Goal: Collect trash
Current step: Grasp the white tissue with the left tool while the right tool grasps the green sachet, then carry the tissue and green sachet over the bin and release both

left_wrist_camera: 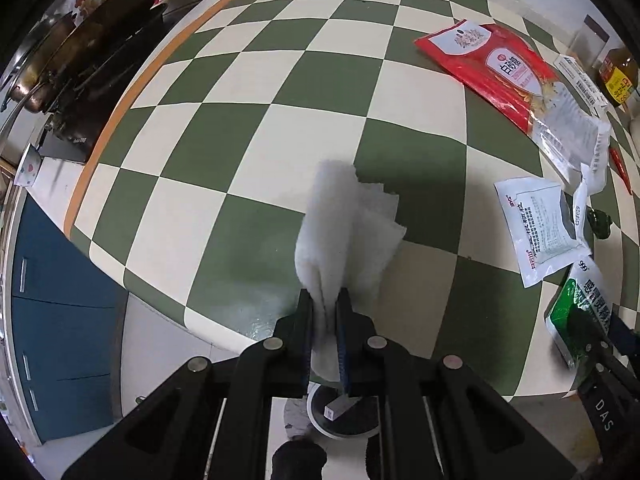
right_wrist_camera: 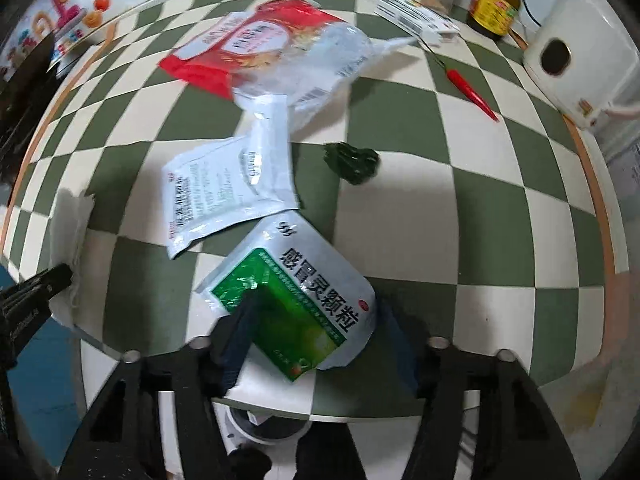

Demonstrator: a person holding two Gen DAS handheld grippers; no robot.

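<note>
My left gripper (left_wrist_camera: 325,300) is shut on a crumpled white tissue (left_wrist_camera: 344,232) and holds it over the near edge of the checkered table (left_wrist_camera: 248,92). My right gripper (right_wrist_camera: 316,312) stands open around a green and white medicine packet (right_wrist_camera: 296,304), which sits tilted between the jaws at the table's near edge; I cannot tell whether the fingers touch it. That packet also shows in the left wrist view (left_wrist_camera: 576,312). A white sachet (right_wrist_camera: 224,196) and a red and clear bag (right_wrist_camera: 272,44) lie further back. A white trash bin (left_wrist_camera: 344,412) stands on the floor below.
A red chilli (right_wrist_camera: 472,92), a dark green lump (right_wrist_camera: 352,162), a flat white box (right_wrist_camera: 416,18), a sauce bottle (right_wrist_camera: 496,0) and a white appliance (right_wrist_camera: 576,60) sit on the right. Dark pans (left_wrist_camera: 92,68) stand at the left, blue cabinets (left_wrist_camera: 60,312) below.
</note>
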